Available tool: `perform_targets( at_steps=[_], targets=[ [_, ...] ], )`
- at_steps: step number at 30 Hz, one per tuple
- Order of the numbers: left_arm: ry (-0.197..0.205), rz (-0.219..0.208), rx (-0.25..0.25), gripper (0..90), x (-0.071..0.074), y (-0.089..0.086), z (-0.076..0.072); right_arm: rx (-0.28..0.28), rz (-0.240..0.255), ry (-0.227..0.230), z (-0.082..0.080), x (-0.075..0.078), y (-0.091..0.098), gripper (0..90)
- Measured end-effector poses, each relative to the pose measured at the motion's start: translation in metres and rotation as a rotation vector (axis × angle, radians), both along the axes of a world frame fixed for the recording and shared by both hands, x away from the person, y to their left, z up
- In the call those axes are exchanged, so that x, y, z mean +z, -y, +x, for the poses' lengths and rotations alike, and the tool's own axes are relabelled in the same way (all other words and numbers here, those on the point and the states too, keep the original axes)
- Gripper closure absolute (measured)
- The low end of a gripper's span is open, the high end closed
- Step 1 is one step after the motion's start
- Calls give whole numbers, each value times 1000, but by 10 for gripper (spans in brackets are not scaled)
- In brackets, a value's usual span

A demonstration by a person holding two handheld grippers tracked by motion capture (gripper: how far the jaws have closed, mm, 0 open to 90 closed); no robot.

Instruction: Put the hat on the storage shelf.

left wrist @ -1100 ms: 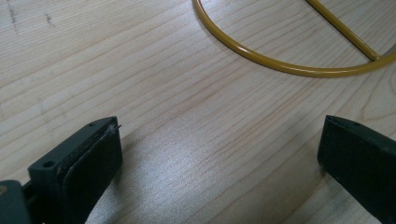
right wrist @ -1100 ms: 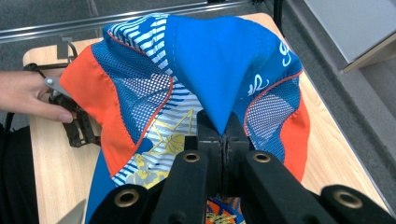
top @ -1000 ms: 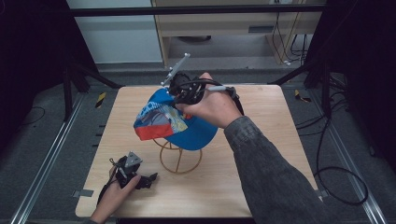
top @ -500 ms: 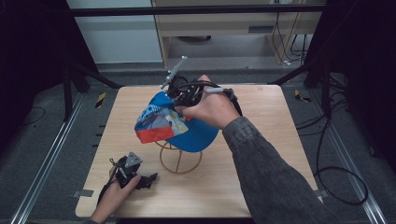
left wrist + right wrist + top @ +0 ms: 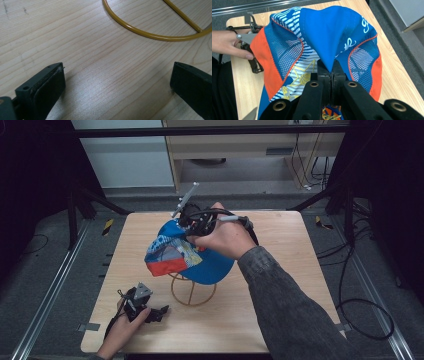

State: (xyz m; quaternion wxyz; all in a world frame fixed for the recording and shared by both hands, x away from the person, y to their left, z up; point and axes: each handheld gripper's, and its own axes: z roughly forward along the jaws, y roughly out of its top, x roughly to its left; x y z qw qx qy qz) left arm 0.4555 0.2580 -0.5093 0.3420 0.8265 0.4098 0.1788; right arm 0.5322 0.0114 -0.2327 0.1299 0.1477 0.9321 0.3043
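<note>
A blue cap with an orange brim, mesh panels and a printed front sits over a yellow wire stand in the middle of the table. My right gripper is at the cap's far side, shut on a pinched fold of blue fabric at the crown. In the right gripper view the cap spreads out beyond the closed jaws. My left gripper rests low at the table's front left, open, nothing between its pads. In the left gripper view the stand's ring base lies just beyond that gripper.
The wooden table has bare room to the right and along the front. Dark frame legs and cables stand on the floor around it, with a cabinet behind.
</note>
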Motion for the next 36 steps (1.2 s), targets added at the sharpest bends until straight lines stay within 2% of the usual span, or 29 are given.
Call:
perform_targets(
  at_steps=[12, 23, 26, 27, 29, 30, 31, 36],
  targets=[
    [0, 0, 0, 0, 0, 0, 0, 1, -10, -13, -1, -2, 2, 883],
    [0, 2, 0, 0, 0, 0, 0, -6, -7, -4, -3, -3, 5, 875],
    [0, 2, 0, 0, 0, 0, 0, -10, -5, 0, -4, -3, 5, 800],
    [0, 2, 0, 0, 0, 0, 0, -10, -5, 0, -4, -3, 5, 800],
    [0, 2, 0, 0, 0, 0, 0, -20, -1, 11, -4, -2, 6, 709],
    [0, 2, 0, 0, 0, 0, 0, -20, -1, 11, -4, -2, 6, 709],
    [1, 2, 0, 0, 0, 0, 0, -25, 2, 17, -4, -2, 7, 649],
    [0, 3, 0, 0, 0, 0, 0, -26, 12, 17, -3, -2, 7, 538]
  ],
)
